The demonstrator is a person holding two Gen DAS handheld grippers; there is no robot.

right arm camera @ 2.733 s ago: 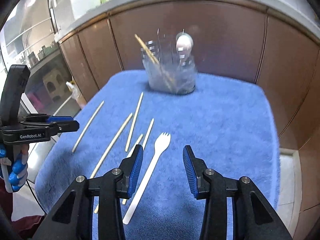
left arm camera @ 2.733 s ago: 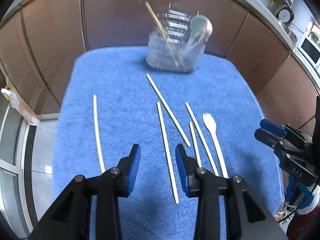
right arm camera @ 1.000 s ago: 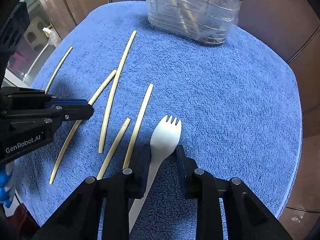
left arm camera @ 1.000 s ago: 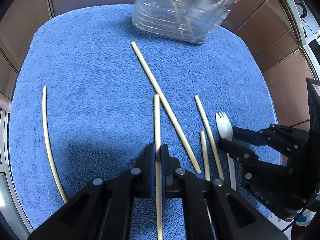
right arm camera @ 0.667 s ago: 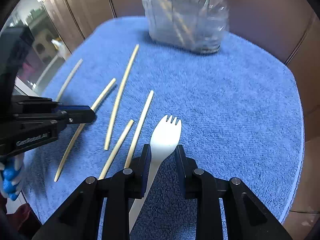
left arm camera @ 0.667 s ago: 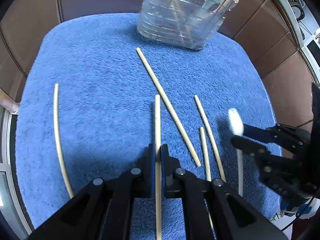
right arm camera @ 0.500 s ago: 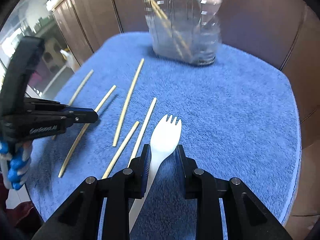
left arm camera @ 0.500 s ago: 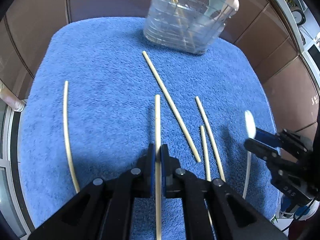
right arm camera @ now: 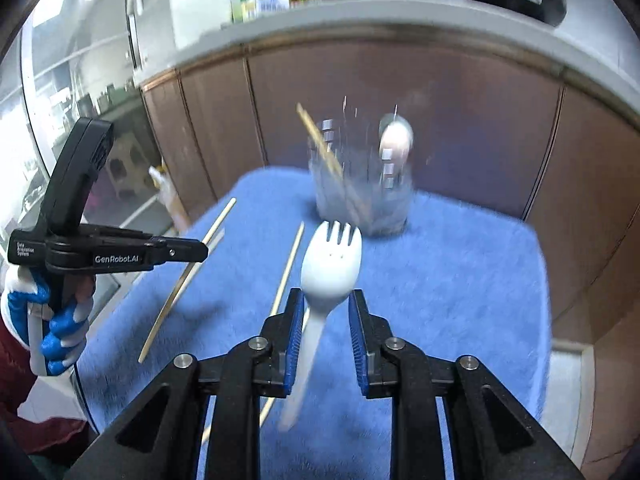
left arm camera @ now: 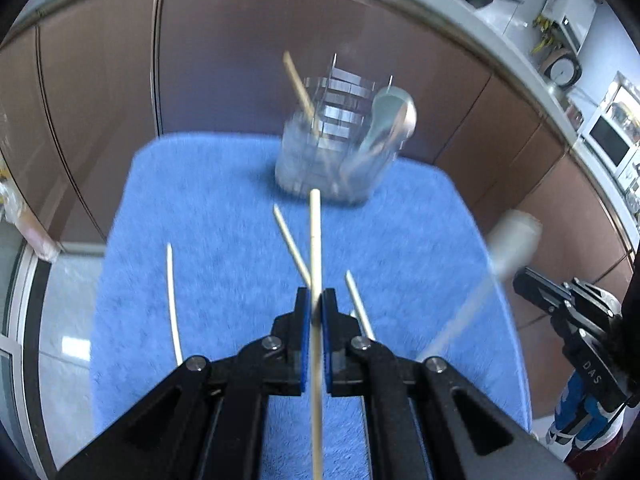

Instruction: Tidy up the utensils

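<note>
Two utensils were held clear of the blue towel [left arm camera: 200, 200], and both grips were judged the main weak points.

Left wrist view: the left gripper [left arm camera: 316, 308] was seen closed tight on a chopstick [left arm camera: 315, 240], pinched near its middle, with its tip aimed toward 12 o'clock at the clear holder [left arm camera: 332, 160]. A long free length was left beyond the pads, so the stick could be levered sideways or knocked loose if its tip were caught on the holder's rim or on the chopstick already leaning inside. Three loose chopsticks were left on the towel, at 9 o'clock [left arm camera: 173, 300], at 11 o'clock [left arm camera: 290, 244] and at 1 o'clock [left arm camera: 358, 300] of the jaws. At 3 o'clock the spork [left arm camera: 514, 236] was seen, heavily blurred, carried by the right gripper [left arm camera: 528, 280].

Right wrist view: the jaws were closing on the spork [right arm camera: 330, 268], which was held near its neck. Its handle was seen lying against the 9 o'clock pad, while a gap showed at the 3 o'clock pad, and its lower end was blurred and slanted toward 7 o'clock. A slip or a swing was therefore judged possible. The holder [right arm camera: 360, 192] stood at 12 o'clock, light and blurred; it might be tipped by a hard insertion. The left gripper [right arm camera: 202, 252], held in a gloved hand [right arm camera: 56, 320], was at 9 o'clock, and a collision over the single holder was judged possible if both were brought in together.
</note>
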